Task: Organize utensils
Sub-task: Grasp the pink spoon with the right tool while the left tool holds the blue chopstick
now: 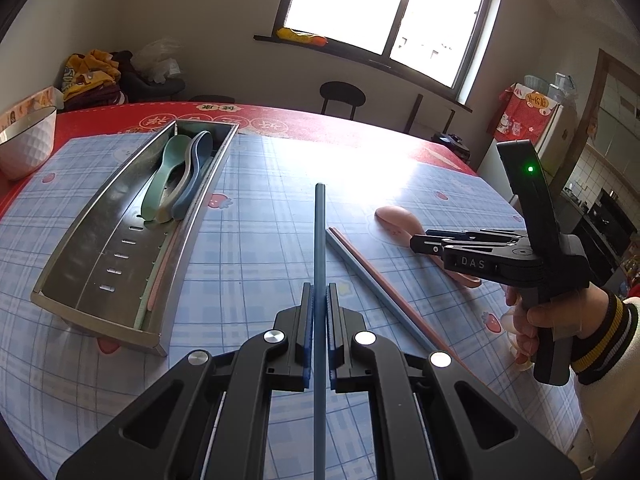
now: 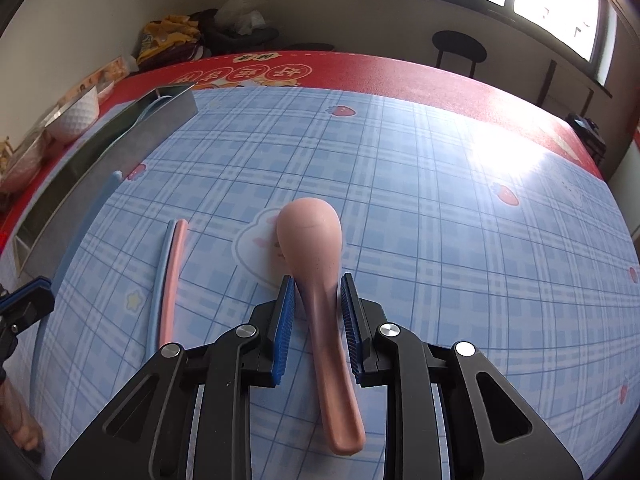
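My left gripper (image 1: pixel 319 300) is shut on a blue chopstick (image 1: pixel 319 236) and holds it above the cloth, pointing forward. A steel utensil tray (image 1: pixel 100 248) lies to its left with a green spoon (image 1: pixel 164 176), a blue spoon (image 1: pixel 194 176) and a pink chopstick (image 1: pixel 158 276) inside. A blue chopstick and a pink chopstick (image 1: pixel 384 292) lie together on the cloth to the right. My right gripper (image 2: pixel 318 300) straddles the handle of a pink spoon (image 2: pixel 316 252) lying on the cloth; its jaws stand slightly apart from the handle.
A white bowl (image 1: pixel 24 140) stands at the table's far left edge. The blue plaid cloth (image 2: pixel 440 200) covers a red table. A black stool (image 1: pixel 342 96) and a window are behind the table. Clothes are piled at the far left.
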Tool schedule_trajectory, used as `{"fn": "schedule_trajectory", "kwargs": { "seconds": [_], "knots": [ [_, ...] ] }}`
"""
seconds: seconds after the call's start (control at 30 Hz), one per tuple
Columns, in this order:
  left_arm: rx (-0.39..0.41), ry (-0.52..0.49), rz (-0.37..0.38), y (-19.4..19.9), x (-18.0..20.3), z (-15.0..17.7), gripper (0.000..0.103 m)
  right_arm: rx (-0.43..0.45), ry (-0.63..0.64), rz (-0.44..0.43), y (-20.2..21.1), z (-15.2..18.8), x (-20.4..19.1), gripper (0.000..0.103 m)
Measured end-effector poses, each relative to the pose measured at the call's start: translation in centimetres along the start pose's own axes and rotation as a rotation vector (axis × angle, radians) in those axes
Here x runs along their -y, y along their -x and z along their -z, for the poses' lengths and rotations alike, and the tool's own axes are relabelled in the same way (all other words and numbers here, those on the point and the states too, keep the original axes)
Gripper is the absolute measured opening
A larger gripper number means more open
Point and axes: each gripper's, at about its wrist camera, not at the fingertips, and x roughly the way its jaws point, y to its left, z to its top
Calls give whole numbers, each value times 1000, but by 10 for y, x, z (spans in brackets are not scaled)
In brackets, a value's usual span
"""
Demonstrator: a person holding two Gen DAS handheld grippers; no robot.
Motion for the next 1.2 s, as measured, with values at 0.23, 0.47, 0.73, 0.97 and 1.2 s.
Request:
{"fn": "schedule_trajectory", "kwargs": {
  "seconds": [0.23,0.47,0.73,0.97,1.2],
  "knots": [
    [3,5,3,1,-1,0,6,14,-11,-11,2,1,-1,22],
    [-1,10,7,0,-3,0,6,136,-115,-178,29,6,-4,21],
    [-13,-2,-4,-4,0,-1,6,136,-136,-277,21,8,-15,21],
    [-16,0,-3,-5,-1,-1,6,24,-166,-241,1,2,-10,23],
    [-14,0,2,-4,0,-2,6,32,-114,-98,16,0,-1,23]
  ]
}}
